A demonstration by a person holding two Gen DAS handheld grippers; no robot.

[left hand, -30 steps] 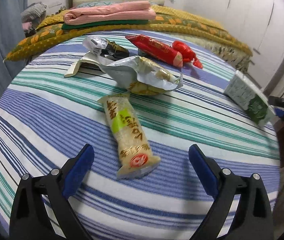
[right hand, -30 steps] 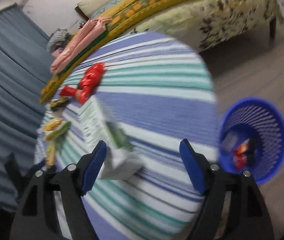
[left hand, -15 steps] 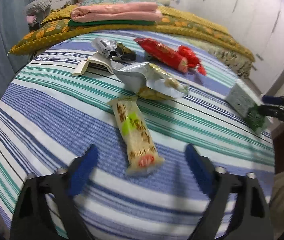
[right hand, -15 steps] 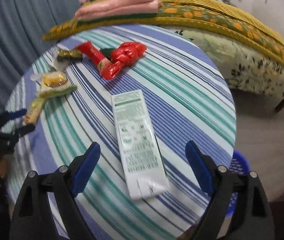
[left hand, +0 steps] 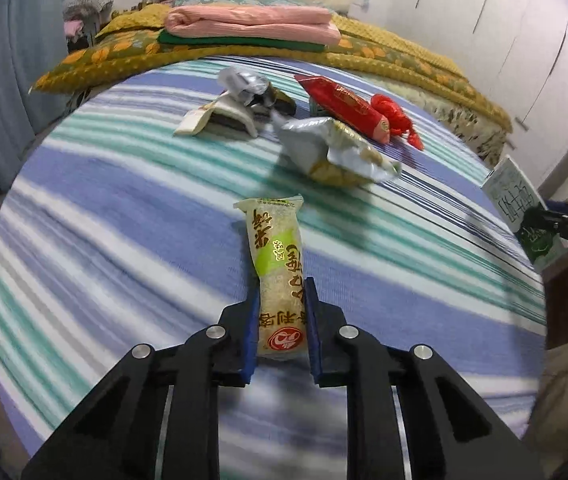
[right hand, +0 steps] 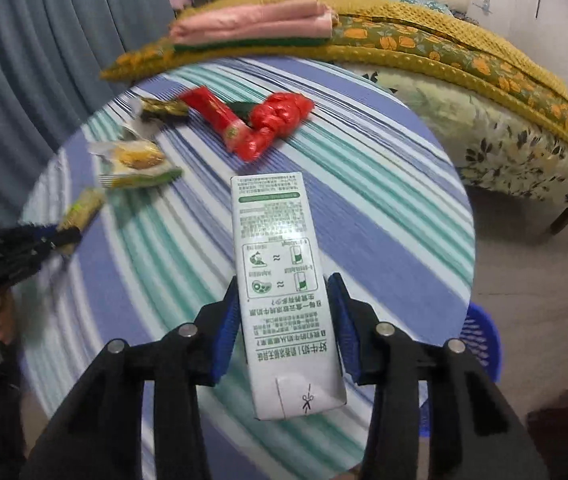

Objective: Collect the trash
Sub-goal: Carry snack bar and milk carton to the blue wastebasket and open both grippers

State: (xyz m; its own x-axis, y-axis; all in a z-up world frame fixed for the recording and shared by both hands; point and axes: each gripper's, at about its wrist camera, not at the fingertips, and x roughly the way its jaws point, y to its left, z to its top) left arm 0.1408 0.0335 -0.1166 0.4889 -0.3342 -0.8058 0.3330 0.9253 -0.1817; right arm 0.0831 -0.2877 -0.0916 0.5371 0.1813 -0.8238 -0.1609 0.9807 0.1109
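On the round striped table (left hand: pixel 124 220), a long yellow-green snack pack (left hand: pixel 276 256) lies pointing away from me. My left gripper (left hand: pixel 282 294) is shut on its near end, a blue pad against each side. A white and green milk carton (right hand: pixel 280 280) sits between the jaws of my right gripper (right hand: pixel 284 296); the jaws are closing and the pads meet its sides. The left wrist view shows the same carton (left hand: pixel 520 208) at the table's right edge, gripped there. More trash lies further back: a red tube wrapper (left hand: pixel 344 106), a crumpled red bag (left hand: pixel 392 114) and a silver-yellow chip bag (left hand: pixel 336 152).
A foil wrapper (left hand: pixel 244 84) and a pale wrapper (left hand: pixel 212 116) lie at the table's far side. A blue basket (right hand: pixel 480 344) stands on the floor by the right edge. Behind is a bed (right hand: pixel 504 148) with a yellow blanket and folded pink cloth (left hand: pixel 252 24). Grey curtains (right hand: pixel 64 40) hang on the left.
My left gripper's jaws came together on the snack pack's near end. The right gripper's jaws narrowed from wide open onto the carton's sides, and its view swung from the basket towards the table.
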